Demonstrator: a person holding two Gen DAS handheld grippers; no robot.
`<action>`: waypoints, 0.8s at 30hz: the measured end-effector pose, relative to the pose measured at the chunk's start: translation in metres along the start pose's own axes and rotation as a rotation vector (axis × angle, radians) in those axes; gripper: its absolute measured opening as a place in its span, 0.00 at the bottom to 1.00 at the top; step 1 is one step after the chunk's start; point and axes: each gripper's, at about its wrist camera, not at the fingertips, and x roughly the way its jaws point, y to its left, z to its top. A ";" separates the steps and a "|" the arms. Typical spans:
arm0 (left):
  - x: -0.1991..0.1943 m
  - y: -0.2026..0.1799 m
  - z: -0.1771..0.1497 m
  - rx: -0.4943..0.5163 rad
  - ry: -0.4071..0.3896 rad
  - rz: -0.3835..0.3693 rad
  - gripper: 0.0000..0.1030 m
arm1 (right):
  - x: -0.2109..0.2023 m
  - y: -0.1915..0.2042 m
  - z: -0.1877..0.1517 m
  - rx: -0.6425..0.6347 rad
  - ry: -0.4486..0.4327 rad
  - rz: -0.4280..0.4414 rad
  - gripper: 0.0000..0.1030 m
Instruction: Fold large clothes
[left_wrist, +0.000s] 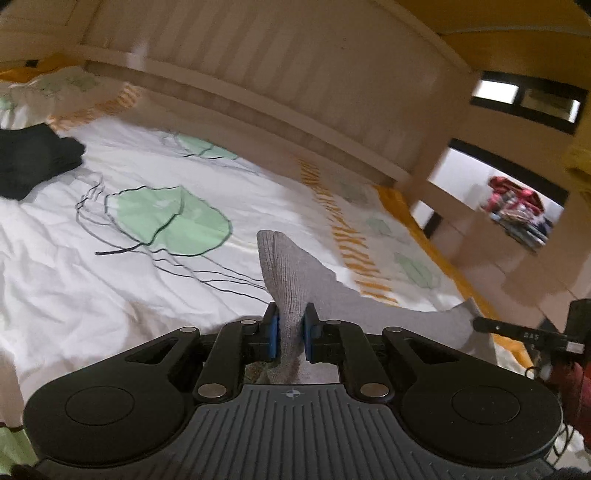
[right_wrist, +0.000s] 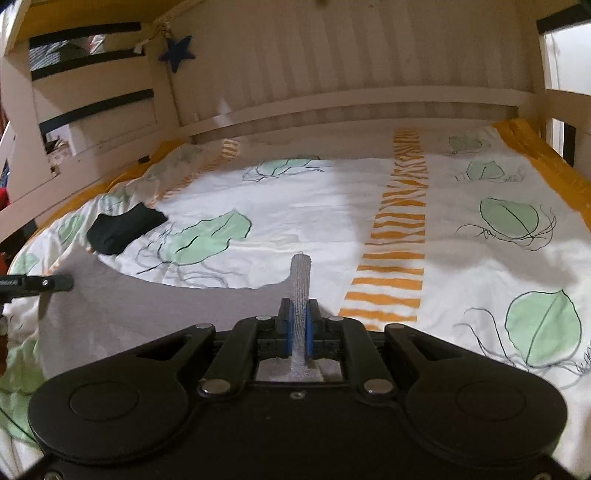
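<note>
A grey knit garment (left_wrist: 325, 291) hangs stretched between my two grippers above the bed. My left gripper (left_wrist: 290, 332) is shut on one ribbed corner, which sticks up between the blue pads. My right gripper (right_wrist: 300, 328) is shut on the other ribbed corner (right_wrist: 301, 280). In the right wrist view the grey cloth (right_wrist: 155, 306) sags leftwards to the left gripper's tip (right_wrist: 40, 283). In the left wrist view the right gripper's tip (left_wrist: 517, 332) shows at the right edge. The rest of the garment hangs below, out of sight.
The bed has a white cover (right_wrist: 314, 218) with green leaves and orange stripes. A folded black garment (right_wrist: 123, 227) lies at its far left; it also shows in the left wrist view (left_wrist: 33, 162). A wooden slatted bed frame (right_wrist: 332, 74) stands behind. A pillow (left_wrist: 55, 92) lies far left.
</note>
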 end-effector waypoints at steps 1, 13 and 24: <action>0.010 0.004 -0.002 -0.006 0.013 0.021 0.13 | 0.008 -0.003 0.002 0.007 0.004 -0.003 0.14; 0.039 0.089 -0.018 -0.330 0.242 0.134 0.74 | 0.056 -0.074 -0.039 0.284 0.116 -0.052 0.83; 0.081 0.127 -0.021 -0.544 0.379 -0.040 0.93 | 0.092 -0.108 -0.057 0.527 0.276 0.237 0.87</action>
